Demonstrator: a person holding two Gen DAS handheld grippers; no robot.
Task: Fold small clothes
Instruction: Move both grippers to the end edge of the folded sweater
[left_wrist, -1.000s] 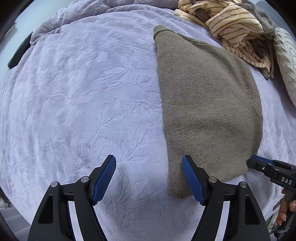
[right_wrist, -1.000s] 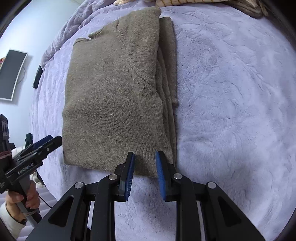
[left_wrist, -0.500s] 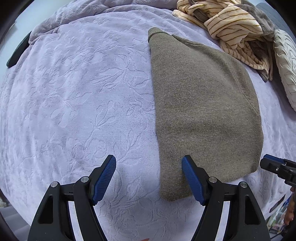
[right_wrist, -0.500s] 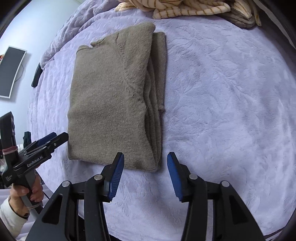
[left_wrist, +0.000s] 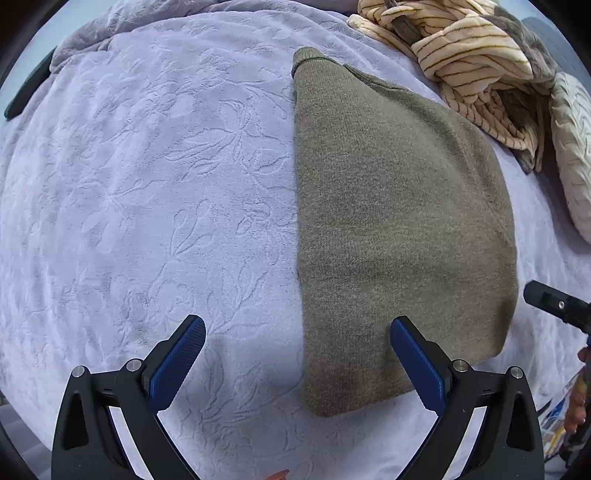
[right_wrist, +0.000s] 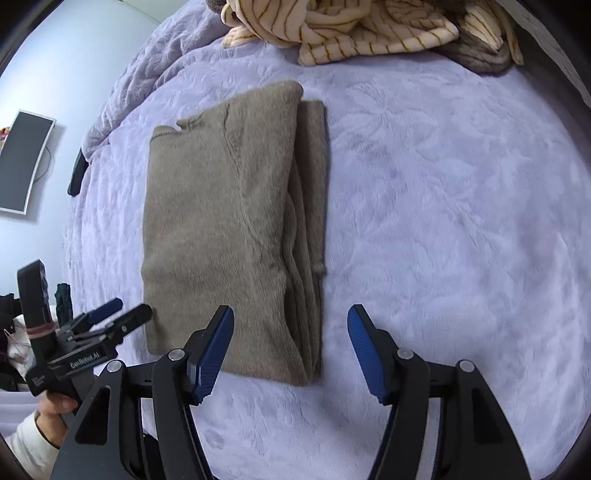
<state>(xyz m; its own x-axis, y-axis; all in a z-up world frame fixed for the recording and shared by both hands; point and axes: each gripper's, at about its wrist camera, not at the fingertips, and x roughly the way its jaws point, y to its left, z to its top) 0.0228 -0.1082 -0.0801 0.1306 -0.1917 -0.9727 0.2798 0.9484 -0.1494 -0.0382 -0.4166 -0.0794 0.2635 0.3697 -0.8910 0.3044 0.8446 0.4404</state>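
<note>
Left claw (left_wrist: 297, 363) just opened wide, empty, over folded sweater (left_wrist: 399, 229), lilac bedspread (left_wrist: 147, 184)

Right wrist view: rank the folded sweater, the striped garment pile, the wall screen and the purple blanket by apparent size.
1. purple blanket
2. folded sweater
3. striped garment pile, cropped by the frame edge, so its full extent is unsure
4. wall screen

Both wrist views look steeply down, near, sharing folded sweater (left_wrist: 399, 229)
</note>
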